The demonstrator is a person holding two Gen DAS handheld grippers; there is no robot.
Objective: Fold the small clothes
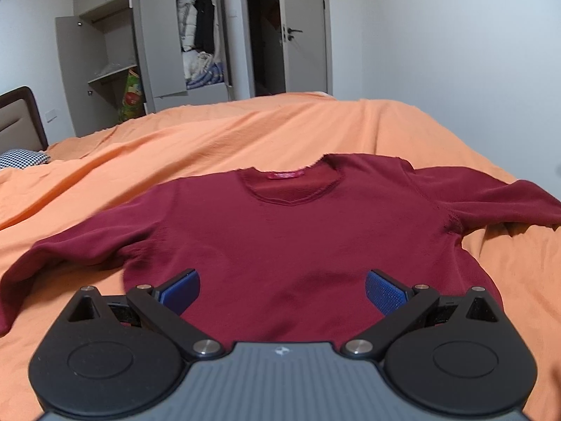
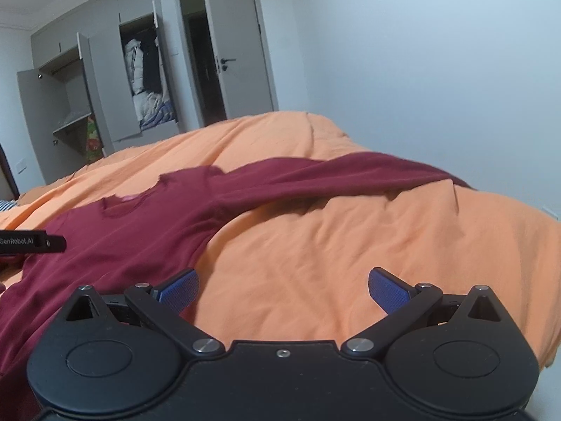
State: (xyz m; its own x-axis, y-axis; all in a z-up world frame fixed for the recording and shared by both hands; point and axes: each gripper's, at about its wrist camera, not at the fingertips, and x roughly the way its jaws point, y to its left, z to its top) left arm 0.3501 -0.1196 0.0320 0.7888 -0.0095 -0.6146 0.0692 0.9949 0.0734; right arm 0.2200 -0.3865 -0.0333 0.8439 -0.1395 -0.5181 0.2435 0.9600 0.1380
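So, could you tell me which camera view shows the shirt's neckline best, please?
The left wrist view: the neckline faces the camera, its pink label visible. The right wrist view shows it only obliquely, small at the left.

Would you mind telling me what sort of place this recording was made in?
Almost certainly a home bedroom: a bed under an orange cover with a headboard, an open wardrobe holding hung and stacked clothes, and a door beside it. A maroon shirt lies spread on the bed.

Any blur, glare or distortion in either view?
Left wrist: fisheye bends the wardrobe; the jumper is softly blurred, no glare. Right wrist: same curvature, dark corner vignetting, the jumper's sleeve blurred, even dim light.
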